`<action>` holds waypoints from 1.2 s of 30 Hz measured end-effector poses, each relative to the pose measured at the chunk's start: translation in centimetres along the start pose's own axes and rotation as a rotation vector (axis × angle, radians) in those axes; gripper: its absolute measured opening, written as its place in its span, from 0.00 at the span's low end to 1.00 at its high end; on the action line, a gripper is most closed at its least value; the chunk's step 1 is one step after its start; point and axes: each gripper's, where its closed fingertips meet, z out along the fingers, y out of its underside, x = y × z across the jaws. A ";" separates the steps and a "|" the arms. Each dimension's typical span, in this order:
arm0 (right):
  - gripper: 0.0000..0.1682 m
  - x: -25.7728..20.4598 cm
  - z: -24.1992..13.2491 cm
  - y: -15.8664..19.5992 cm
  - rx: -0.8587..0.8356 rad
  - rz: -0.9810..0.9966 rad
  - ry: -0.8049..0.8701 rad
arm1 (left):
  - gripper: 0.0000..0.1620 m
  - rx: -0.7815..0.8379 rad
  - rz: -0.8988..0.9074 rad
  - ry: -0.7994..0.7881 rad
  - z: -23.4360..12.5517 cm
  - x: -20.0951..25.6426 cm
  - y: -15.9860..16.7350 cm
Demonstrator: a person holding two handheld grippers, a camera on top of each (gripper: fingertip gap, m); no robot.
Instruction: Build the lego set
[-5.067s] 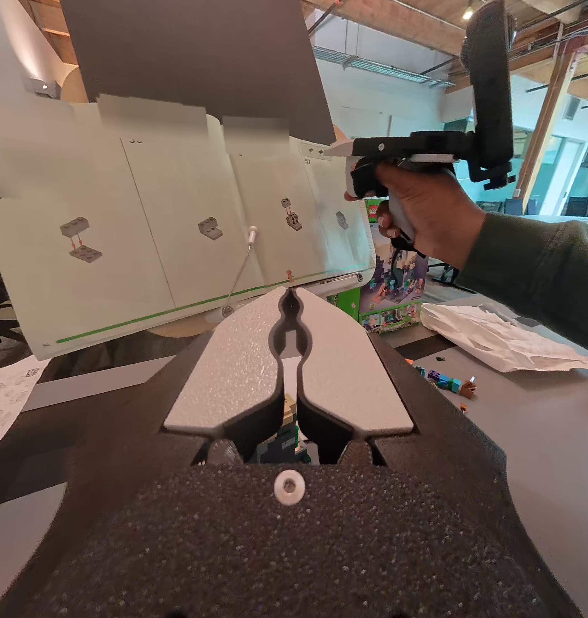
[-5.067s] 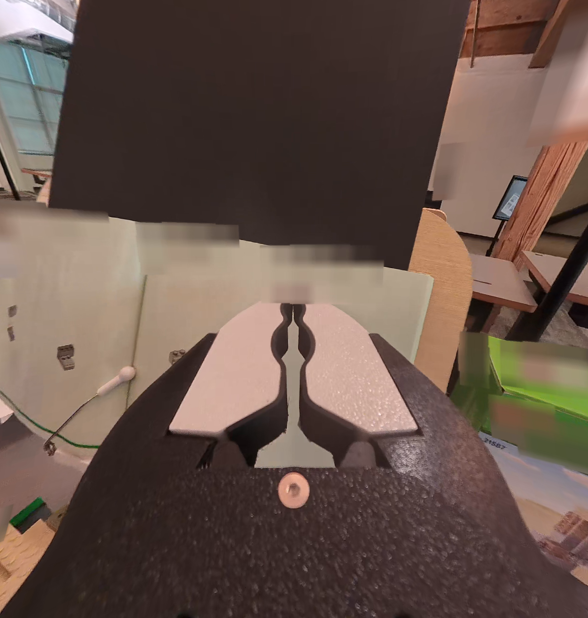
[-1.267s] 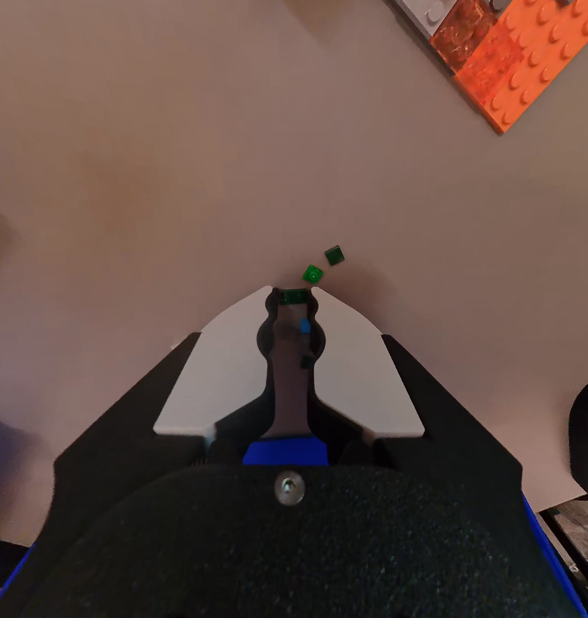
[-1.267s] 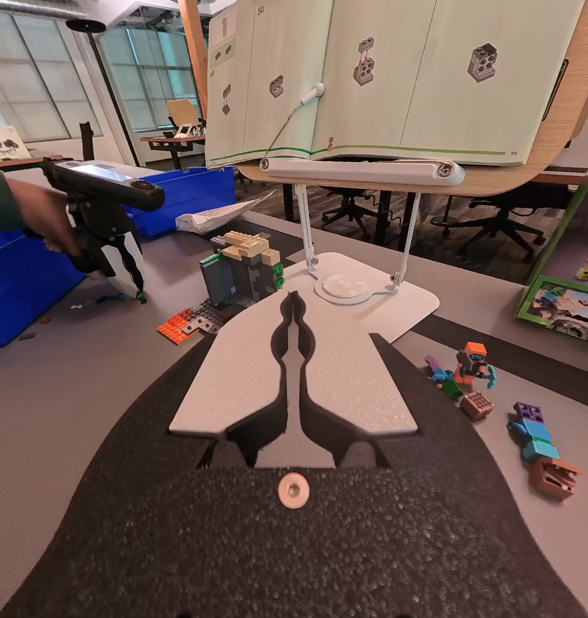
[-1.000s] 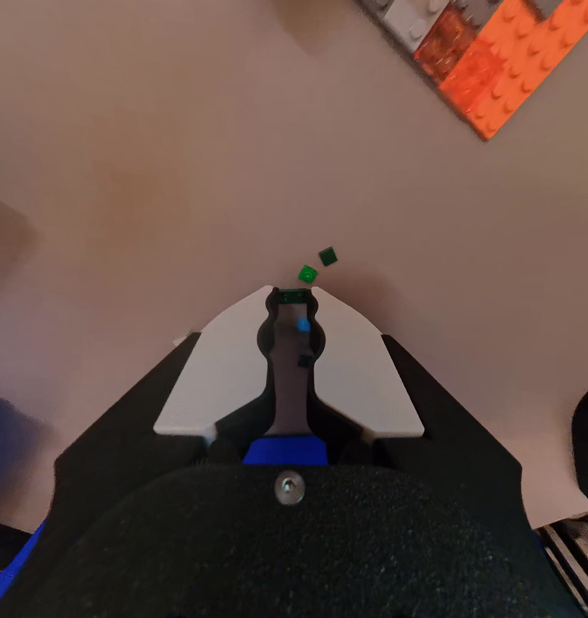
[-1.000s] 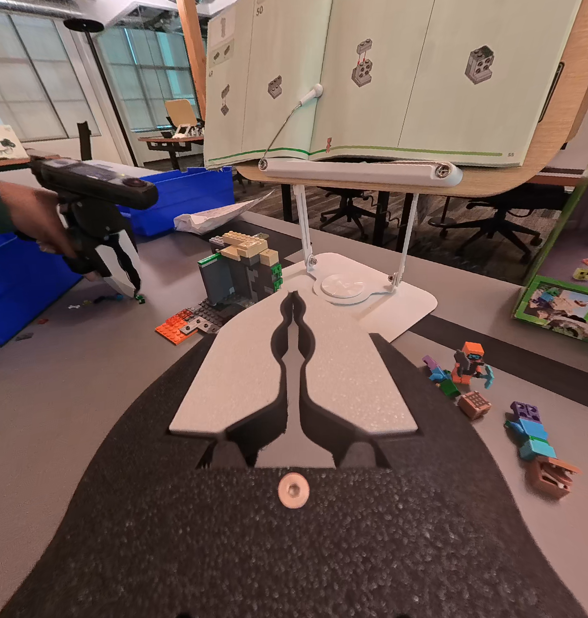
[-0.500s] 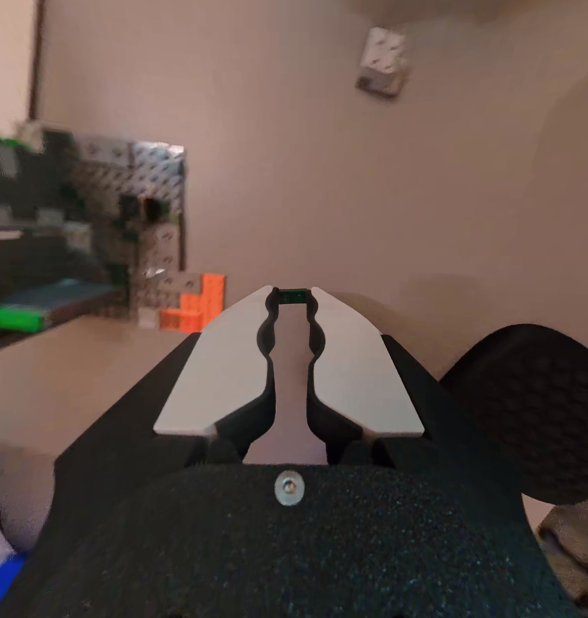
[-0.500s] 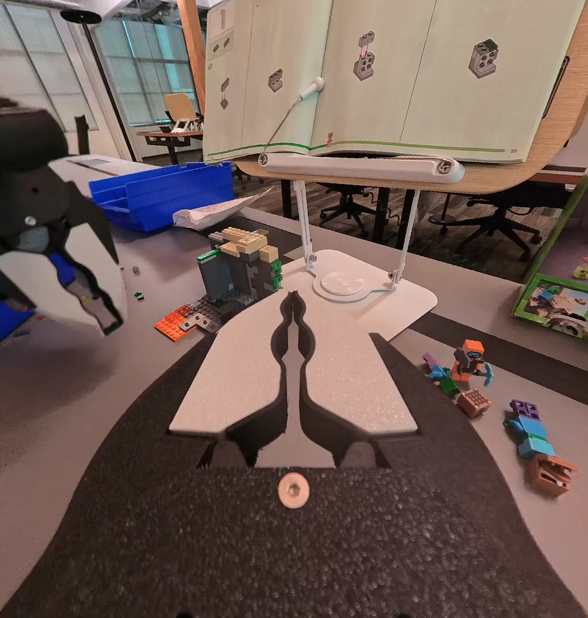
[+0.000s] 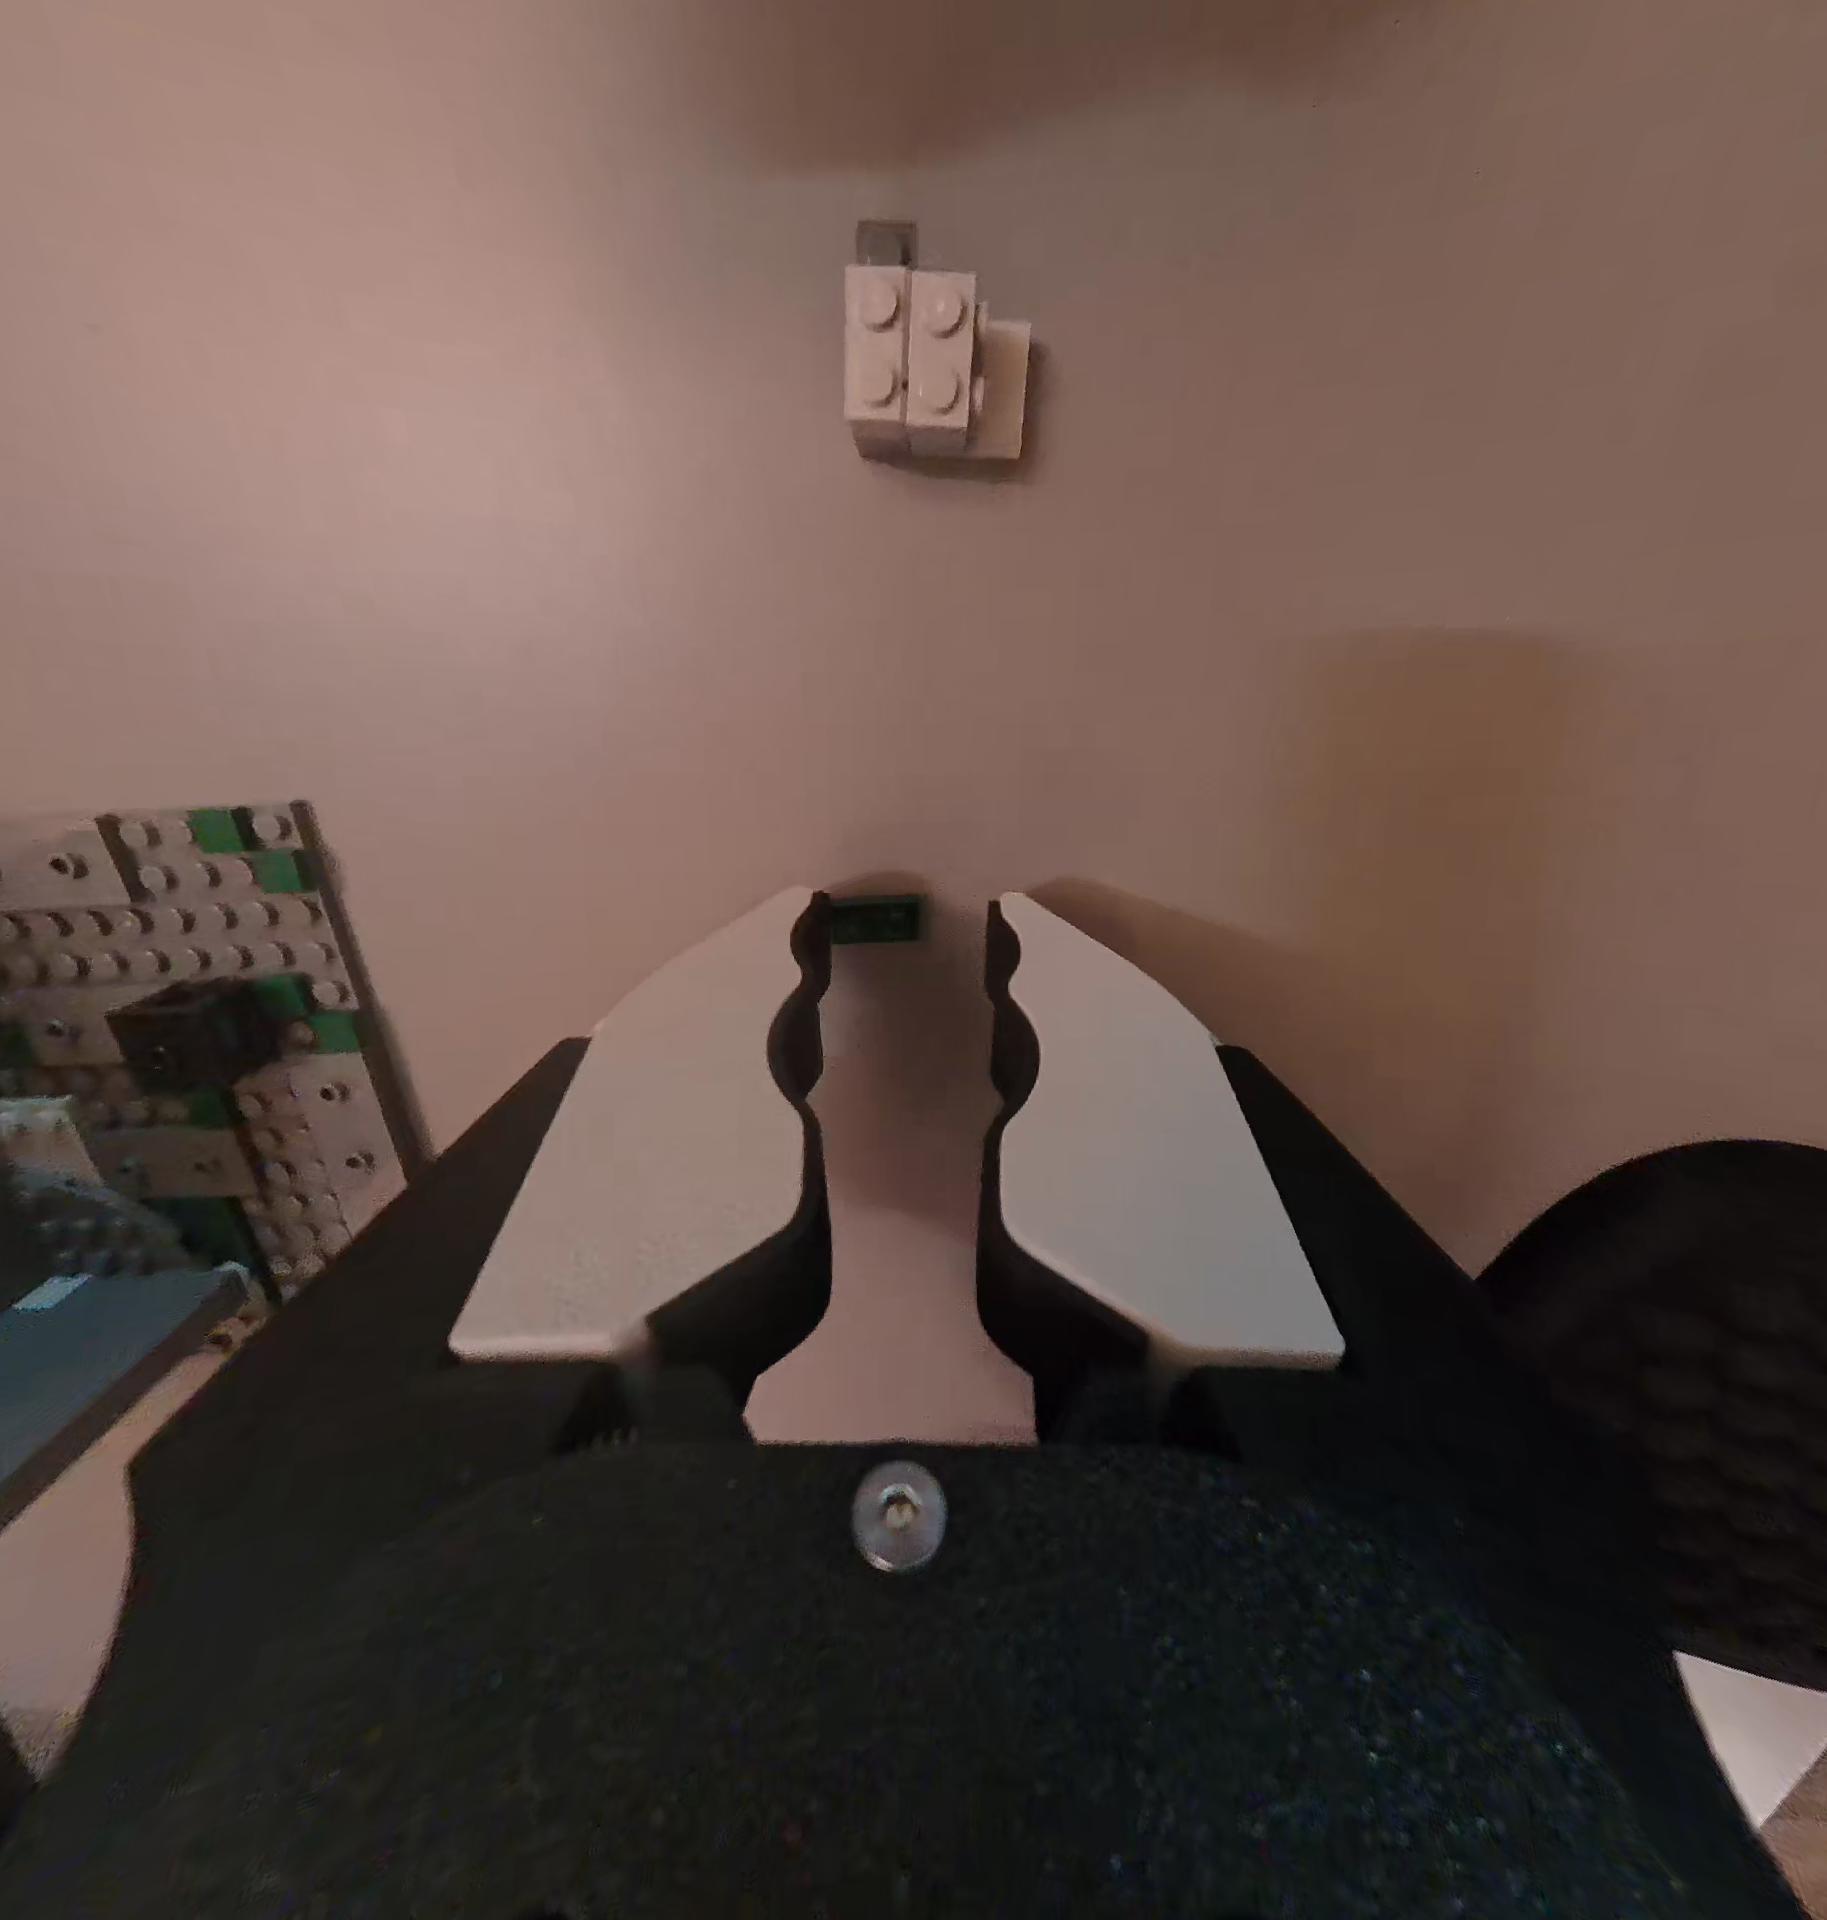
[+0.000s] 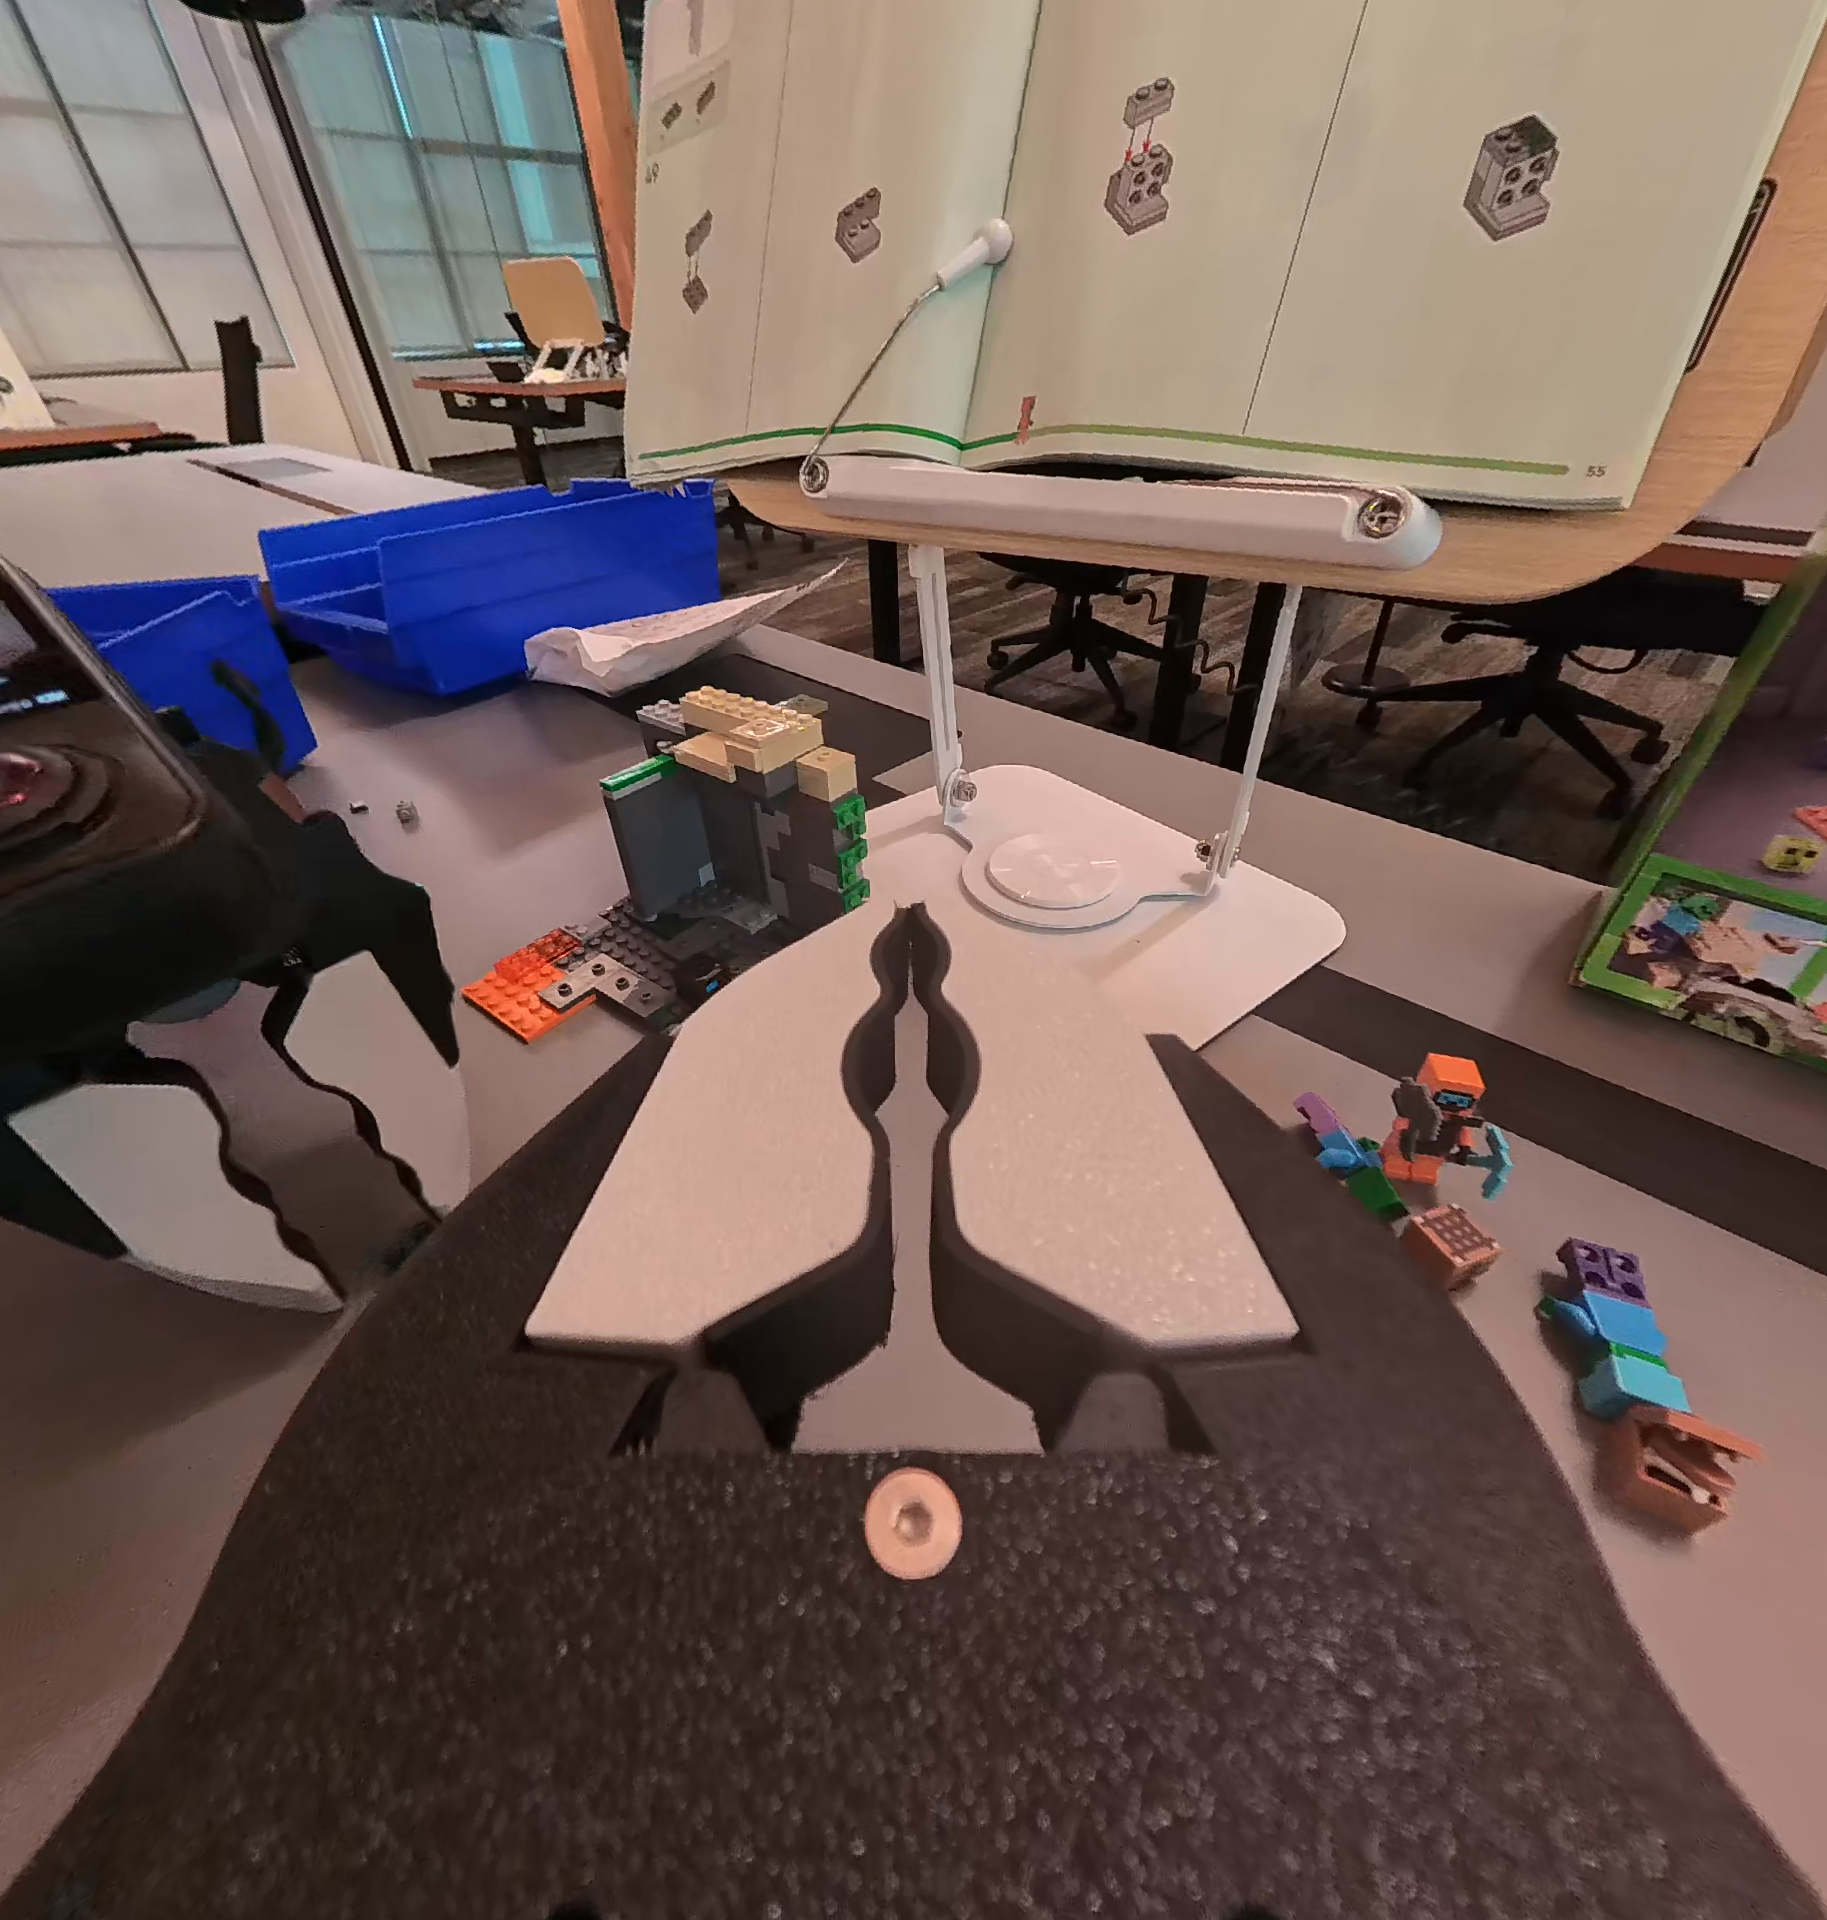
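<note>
Released since half a second ago, the small dark green plate is now seen lying on the grey table between the parted tips of the left gripper, beside its left fingertip. Its jaws are spread wide, nothing gripped. Farther ahead, a light grey brick assembly is set on the table. The right gripper is held clenched and empty, pointed toward the partly built lego model and the instruction booklet propped on its stand.
</note>
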 end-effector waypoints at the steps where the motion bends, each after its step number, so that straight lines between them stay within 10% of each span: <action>1: 0.00 0.0 0.0 0.0 0.000 0.000 0.000 | 0.18 0.012 -0.013 0.003 -0.3 0.0 0.3; 9: 0.00 -0.2 0.3 0.4 -0.011 0.000 -0.008 | 0.16 0.100 -0.131 -0.010 -4.8 -1.0 4.9; 36: 0.00 -0.8 0.7 1.3 -0.044 -0.034 -0.026 | 0.05 0.037 -0.074 0.006 -0.9 1.1 5.7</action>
